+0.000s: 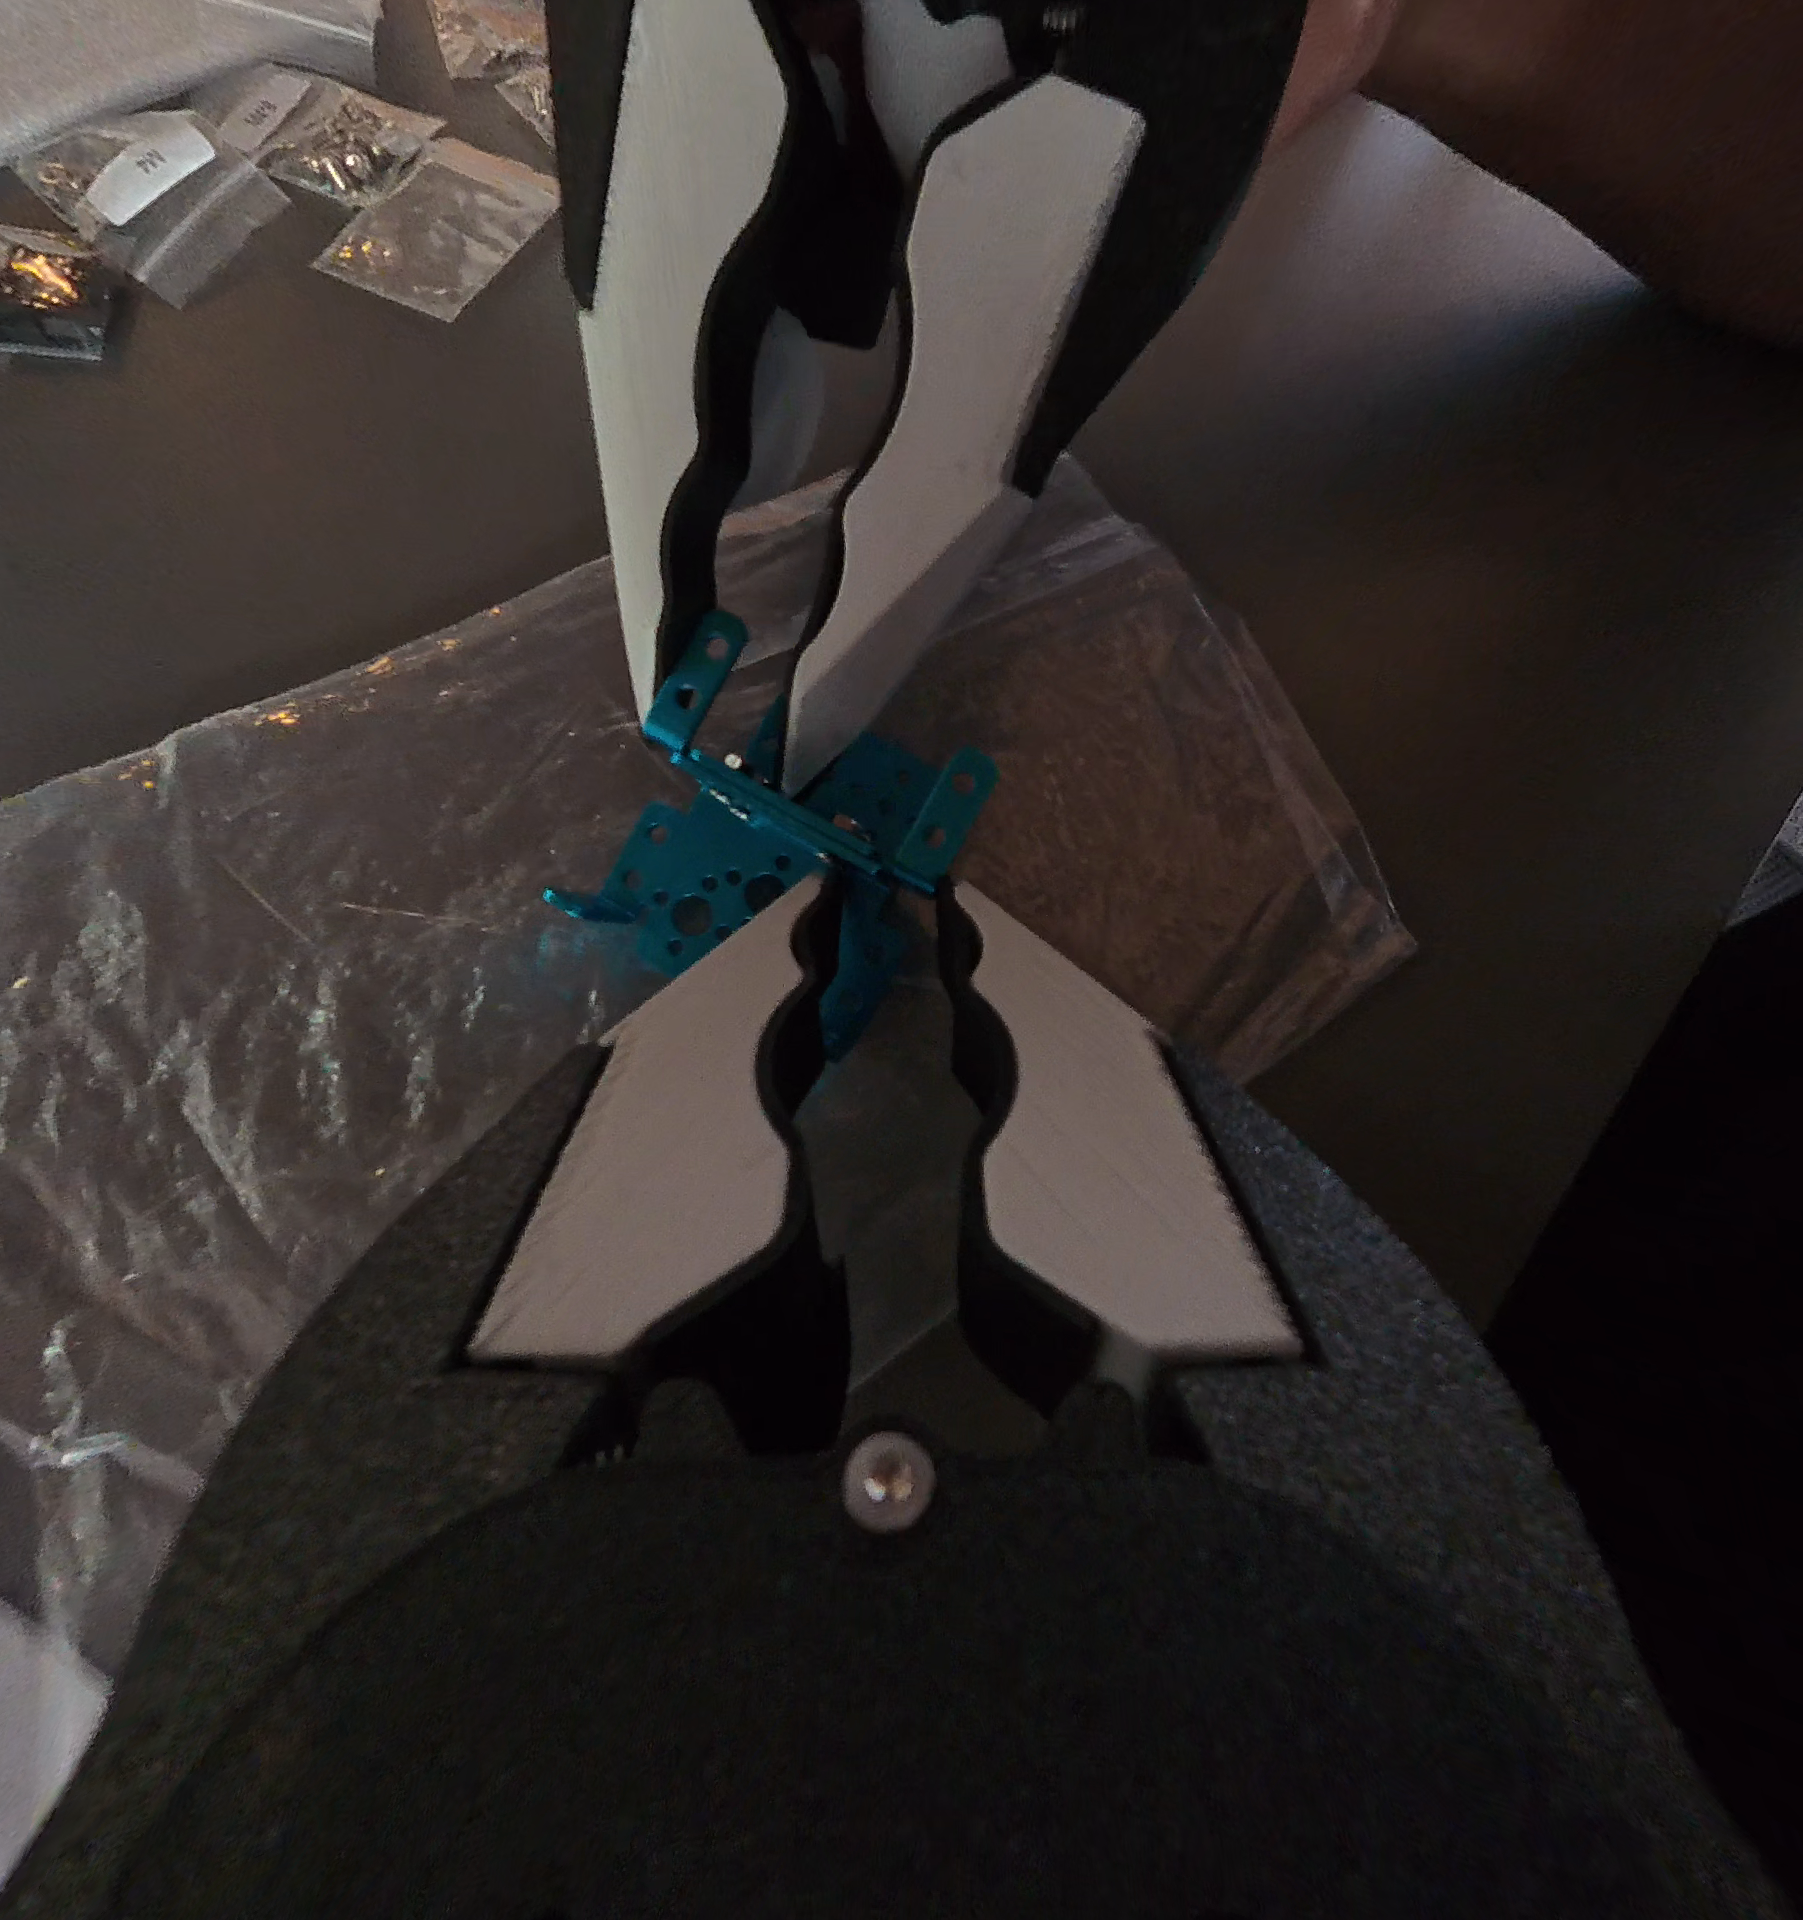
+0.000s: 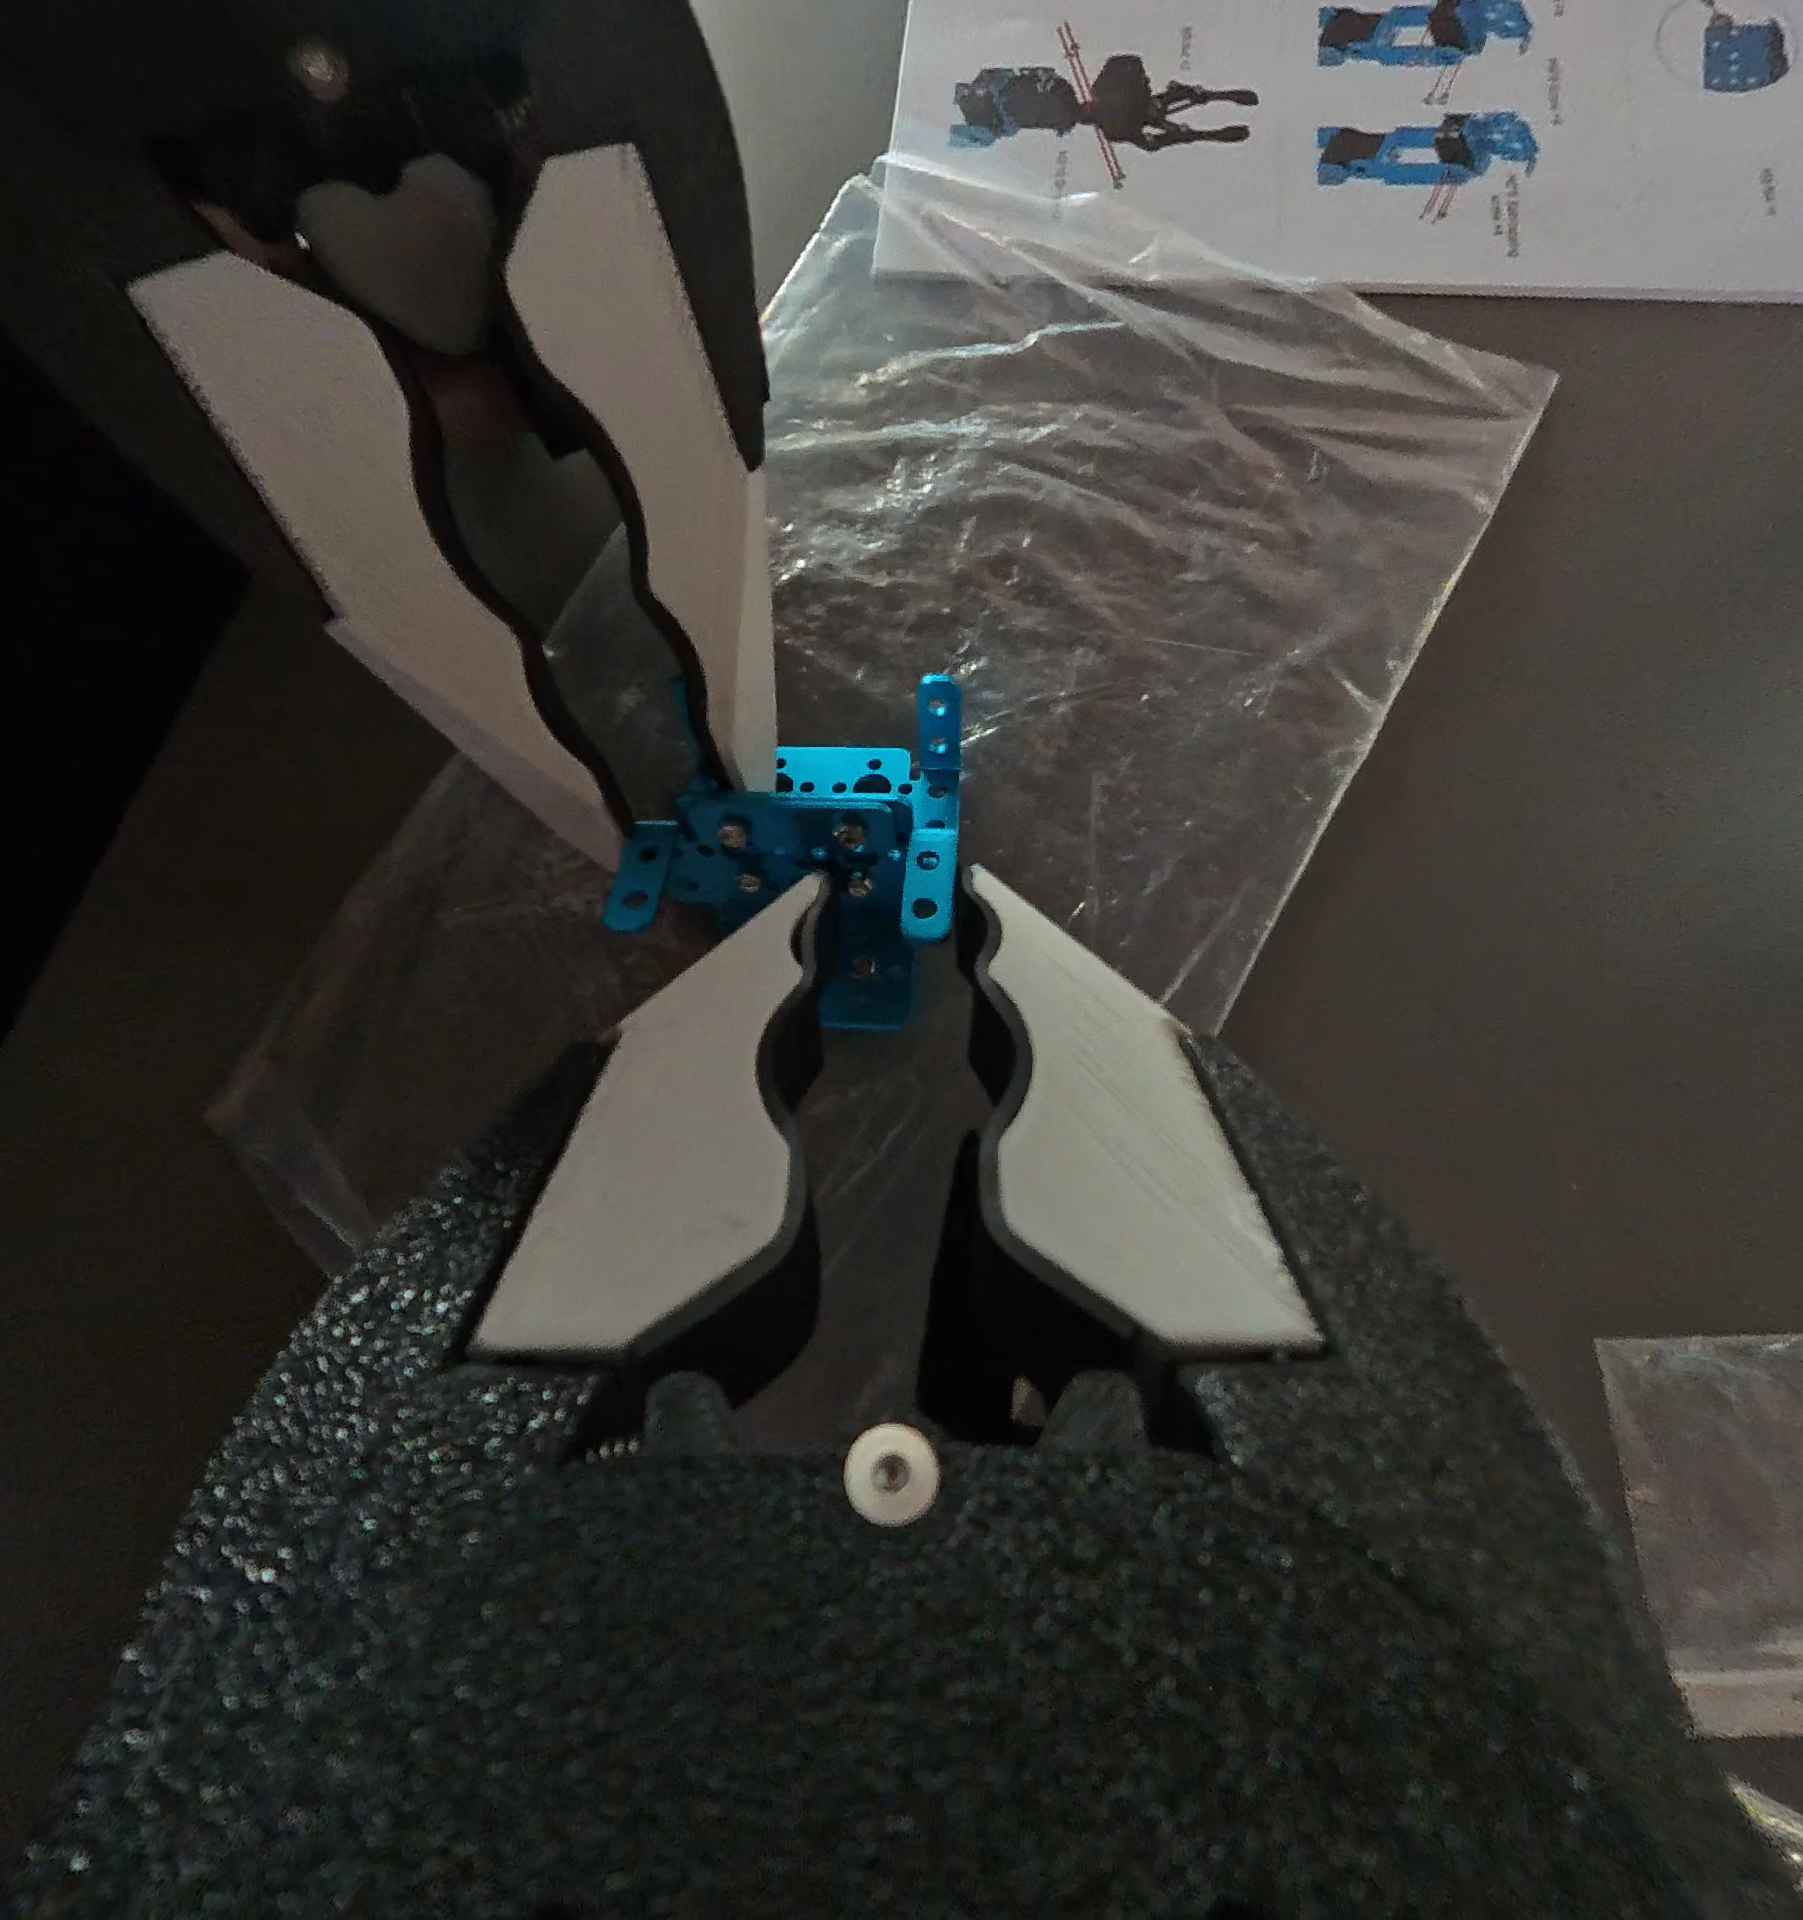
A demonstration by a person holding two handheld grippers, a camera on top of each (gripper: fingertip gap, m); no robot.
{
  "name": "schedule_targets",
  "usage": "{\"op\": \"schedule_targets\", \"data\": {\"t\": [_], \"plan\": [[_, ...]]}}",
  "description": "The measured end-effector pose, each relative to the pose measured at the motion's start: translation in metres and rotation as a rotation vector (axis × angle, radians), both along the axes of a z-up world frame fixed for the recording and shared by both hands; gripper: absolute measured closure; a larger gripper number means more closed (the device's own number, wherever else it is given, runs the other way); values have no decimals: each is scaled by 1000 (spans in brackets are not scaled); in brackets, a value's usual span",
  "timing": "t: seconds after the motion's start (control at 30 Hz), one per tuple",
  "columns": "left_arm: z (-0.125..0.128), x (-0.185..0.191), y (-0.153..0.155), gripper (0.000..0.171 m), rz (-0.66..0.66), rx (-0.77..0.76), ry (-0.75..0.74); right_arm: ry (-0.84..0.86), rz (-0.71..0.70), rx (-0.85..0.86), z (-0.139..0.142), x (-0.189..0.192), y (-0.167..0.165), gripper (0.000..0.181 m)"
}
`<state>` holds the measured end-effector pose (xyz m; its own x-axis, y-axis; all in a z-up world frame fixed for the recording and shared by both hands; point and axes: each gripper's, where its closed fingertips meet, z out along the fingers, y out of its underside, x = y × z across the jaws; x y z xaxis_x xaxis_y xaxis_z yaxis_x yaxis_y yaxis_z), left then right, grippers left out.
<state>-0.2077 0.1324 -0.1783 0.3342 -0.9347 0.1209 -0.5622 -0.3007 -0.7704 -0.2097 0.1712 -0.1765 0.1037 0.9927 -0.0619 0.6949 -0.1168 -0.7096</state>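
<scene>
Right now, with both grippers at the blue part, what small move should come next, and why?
Probably close the right gripper a little. It flanks the blue bracket assembly above the clear bag, but contact is unclear; the left gripper pinches the other side.

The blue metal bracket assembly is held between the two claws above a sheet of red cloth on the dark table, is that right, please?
Not quite: the blue metal bracket assembly sits above a clear plastic bag, not red cloth, as the right wrist view shows. Both the left claw and the right claw are at it over the dark table.
</scene>
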Motion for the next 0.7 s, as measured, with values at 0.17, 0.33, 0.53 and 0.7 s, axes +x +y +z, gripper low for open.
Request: {"op": "schedule_targets", "data": {"t": [0.17,0.33,0.53,0.7], "plan": [[-1,-2,3,153,10,20,16,32,0,-115,4,2,-3,145],[0,0,2,153,10,0,-2,20,5,-92,2,-1,-6,141],[0,0,2,153,11,4,0,-1,-7,-80,1,-3,-6,141],[0,-1,2,153,13,11,3,-11,-12,-76,1,-3,-6,142]]}}
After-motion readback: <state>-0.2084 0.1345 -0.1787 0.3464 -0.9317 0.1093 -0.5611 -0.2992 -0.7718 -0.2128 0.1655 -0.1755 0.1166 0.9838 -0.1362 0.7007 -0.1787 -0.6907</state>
